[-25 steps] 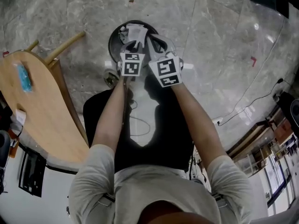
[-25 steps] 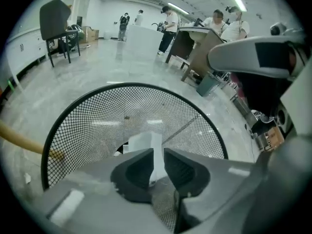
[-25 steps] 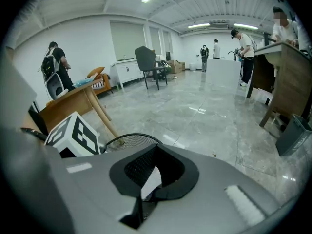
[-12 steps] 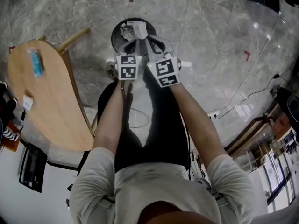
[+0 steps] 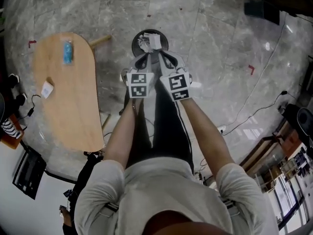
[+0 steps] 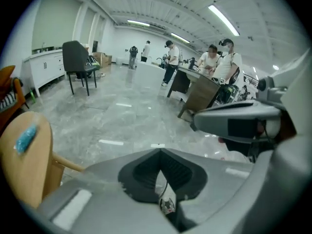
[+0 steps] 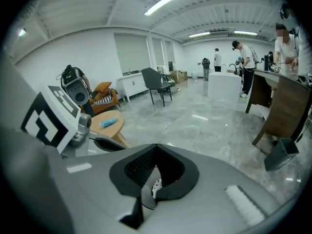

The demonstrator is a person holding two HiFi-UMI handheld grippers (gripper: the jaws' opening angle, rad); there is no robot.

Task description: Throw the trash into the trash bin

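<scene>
The round black trash bin [image 5: 135, 44] stands on the marble floor straight ahead of me, with white crumpled trash [image 5: 149, 42] lying inside it. My left gripper [image 5: 145, 56] and right gripper [image 5: 162, 54] hang side by side above and just short of the bin. Both are shut with nothing between the jaws. In the left gripper view the closed tips of the left gripper [image 6: 161, 150] meet over bare floor. The right gripper view shows the right gripper [image 7: 156, 146] the same way, with the left gripper's marker cube [image 7: 48, 116] beside it.
A wooden table [image 5: 68, 106] stands to the left, carrying a blue packet [image 5: 67, 52] and a white card [image 5: 47, 88]. A cable [image 5: 254, 110] runs over the floor at right. Farther off are a black chair [image 6: 78, 61], a desk [image 7: 280, 101] and several people.
Both grippers have risen together away from the bin, which now looks smaller and farther below. The white trash stays in the bin. More of the wooden table has come into sight.
</scene>
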